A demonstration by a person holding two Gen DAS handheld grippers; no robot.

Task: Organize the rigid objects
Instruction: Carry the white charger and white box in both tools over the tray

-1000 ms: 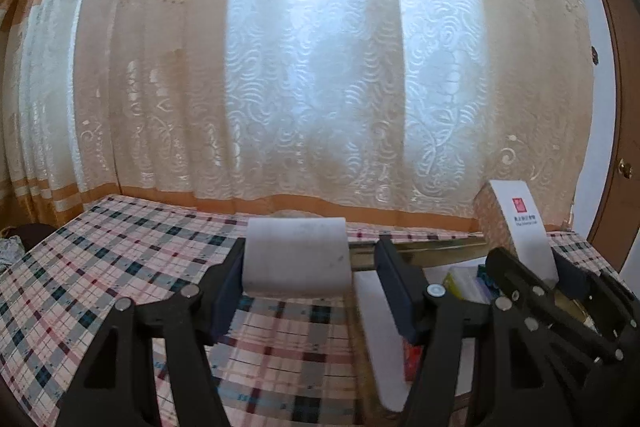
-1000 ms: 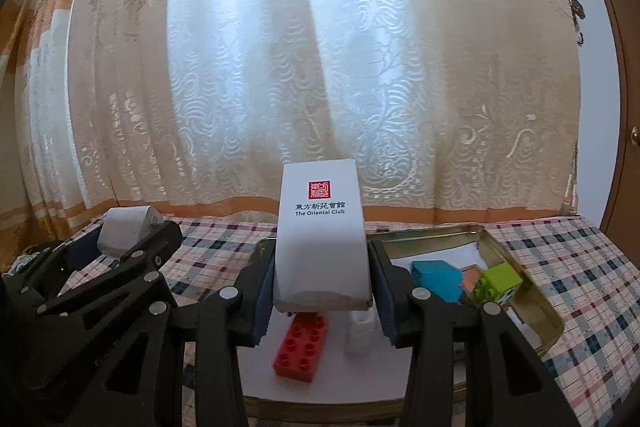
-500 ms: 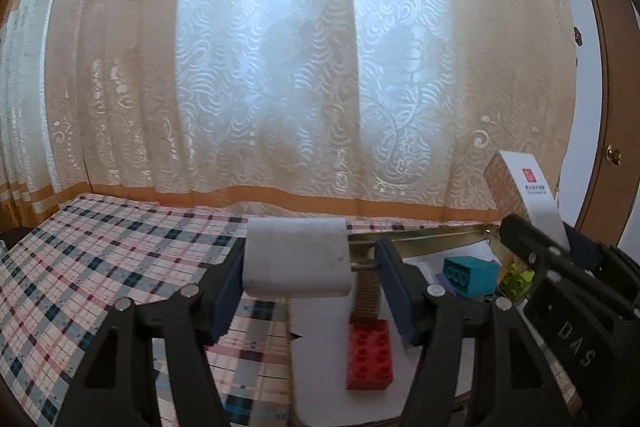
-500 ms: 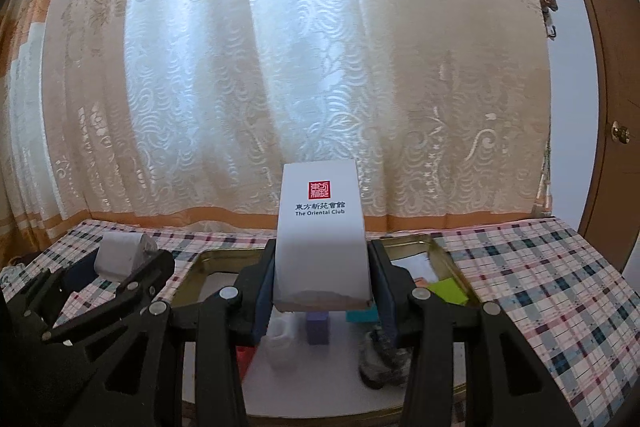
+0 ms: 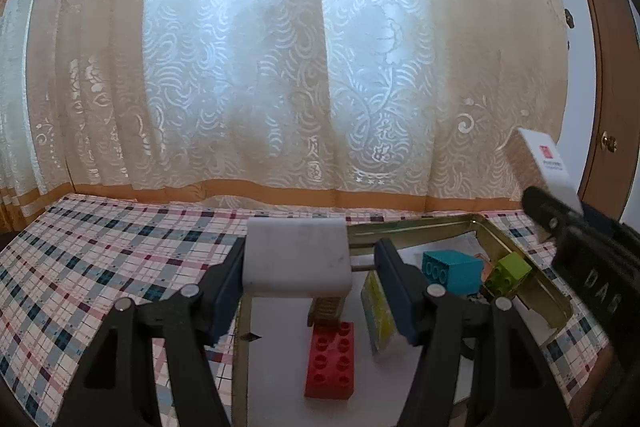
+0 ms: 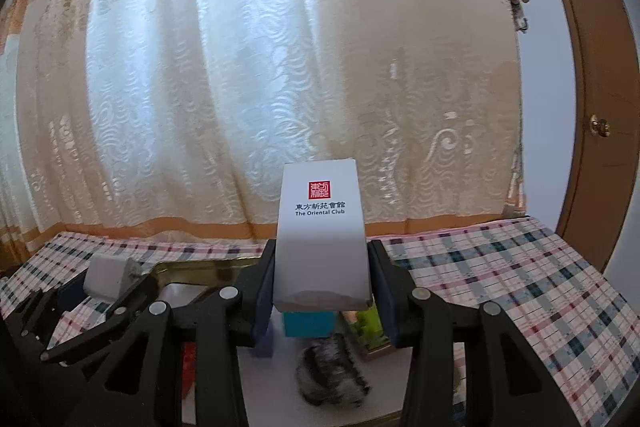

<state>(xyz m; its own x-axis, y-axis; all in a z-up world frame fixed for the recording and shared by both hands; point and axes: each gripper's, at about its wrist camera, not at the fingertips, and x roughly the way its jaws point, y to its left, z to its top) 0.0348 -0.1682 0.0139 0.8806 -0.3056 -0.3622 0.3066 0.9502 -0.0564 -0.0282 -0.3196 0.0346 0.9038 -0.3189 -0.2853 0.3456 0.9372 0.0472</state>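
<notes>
Black gripper frames (blue jaws, silver screws)

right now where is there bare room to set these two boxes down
Free: the checked tablecloth left of the gold tray, and the cloth right of it. Inside, bare white floor left of the red brick. Crowded: far right corner, teal block and green block.

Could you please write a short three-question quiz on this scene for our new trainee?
1. True or false: the left gripper is shut on a plain white block.
2. What words in English stand on the white box in the right gripper?
3. Which brick lies nearest the left gripper inside the metal tray: A red, B teal, C green?

Key: 1 true; 2 The Oriental Club; 3 A.
</notes>
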